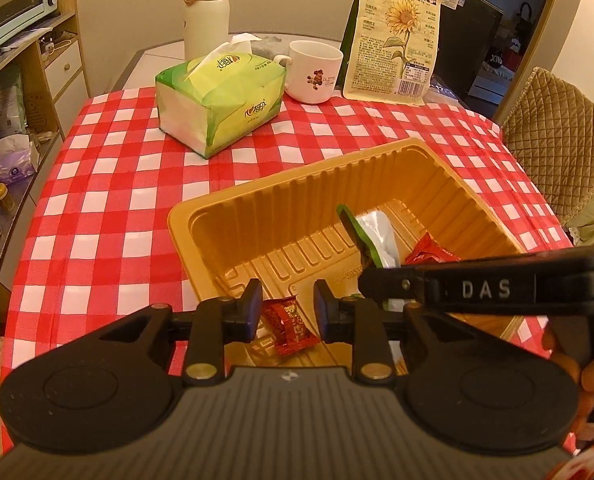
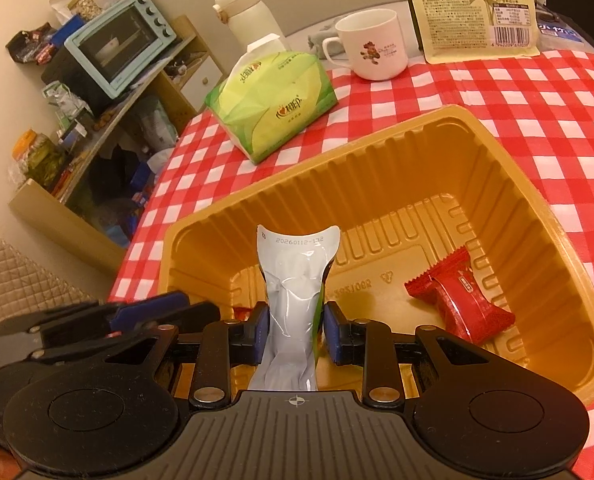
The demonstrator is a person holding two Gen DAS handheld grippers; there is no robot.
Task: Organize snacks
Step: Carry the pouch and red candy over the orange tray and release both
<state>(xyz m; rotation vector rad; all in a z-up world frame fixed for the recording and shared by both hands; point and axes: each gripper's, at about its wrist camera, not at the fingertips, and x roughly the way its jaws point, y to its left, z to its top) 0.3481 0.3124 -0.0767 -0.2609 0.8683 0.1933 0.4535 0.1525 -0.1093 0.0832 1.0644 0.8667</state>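
Note:
A gold plastic tray [image 1: 257, 208] [image 2: 377, 168] sits on the red checked tablecloth. My left gripper [image 1: 288, 314] is over the tray's near end, its jaws a little apart around a small red candy packet [image 1: 291, 326] that lies between them. My right gripper [image 2: 296, 332] is shut on a silver and green snack pouch [image 2: 297, 276] and holds it upright inside the tray; it reaches in from the right in the left wrist view [image 1: 393, 284], where the pouch [image 1: 377, 236] shows too. A red wrapped snack [image 2: 463, 300] [image 1: 431, 254] lies on the tray floor.
A green tissue box [image 1: 221, 100] [image 2: 273, 112], a white mug [image 1: 315, 72] [image 2: 371, 46], a white flask [image 1: 207, 16] and a sunflower seed bag [image 1: 397, 32] stand at the table's far side. A quilted chair [image 1: 557, 152] is at the right, shelves with an oven [image 2: 117, 44] at the left.

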